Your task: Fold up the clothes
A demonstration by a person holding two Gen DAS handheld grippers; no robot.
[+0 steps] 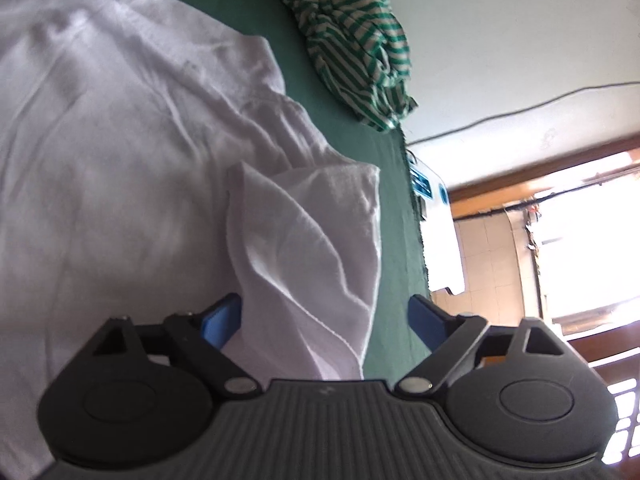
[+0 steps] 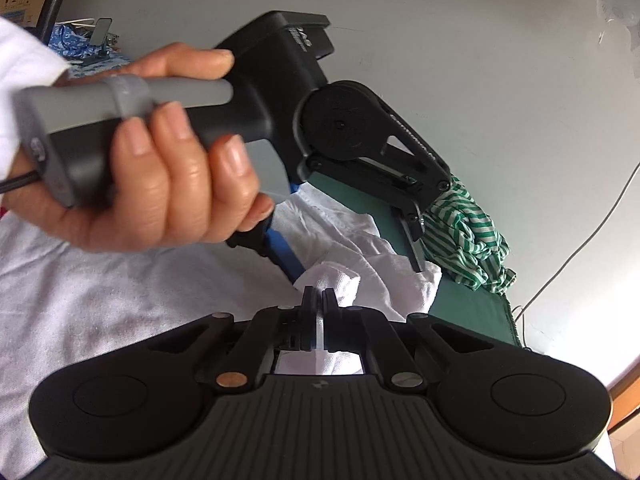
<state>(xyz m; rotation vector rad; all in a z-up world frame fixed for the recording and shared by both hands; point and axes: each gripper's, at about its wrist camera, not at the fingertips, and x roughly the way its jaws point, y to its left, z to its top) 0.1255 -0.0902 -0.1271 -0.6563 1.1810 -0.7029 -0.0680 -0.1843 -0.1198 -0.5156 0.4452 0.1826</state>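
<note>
A white T-shirt (image 1: 120, 128) lies spread on a green table (image 1: 394, 216). One sleeve (image 1: 316, 240) is lifted into a fold between my left gripper's open blue fingers (image 1: 222, 318). My left gripper (image 1: 326, 316) is open around that fold, not clamping it. In the right wrist view my right gripper (image 2: 319, 300) is shut on a bunched bit of the white T-shirt (image 2: 328, 280). The left gripper (image 2: 356, 256) shows there too, held by a hand (image 2: 160, 184), its jaws spread over the cloth.
A crumpled green and white striped garment (image 1: 352, 36) lies at the table's far edge, also in the right wrist view (image 2: 464, 232). The table edge (image 1: 416, 216) drops off to the right. A pale wall (image 2: 480, 60) with a cable (image 2: 580, 248) stands behind.
</note>
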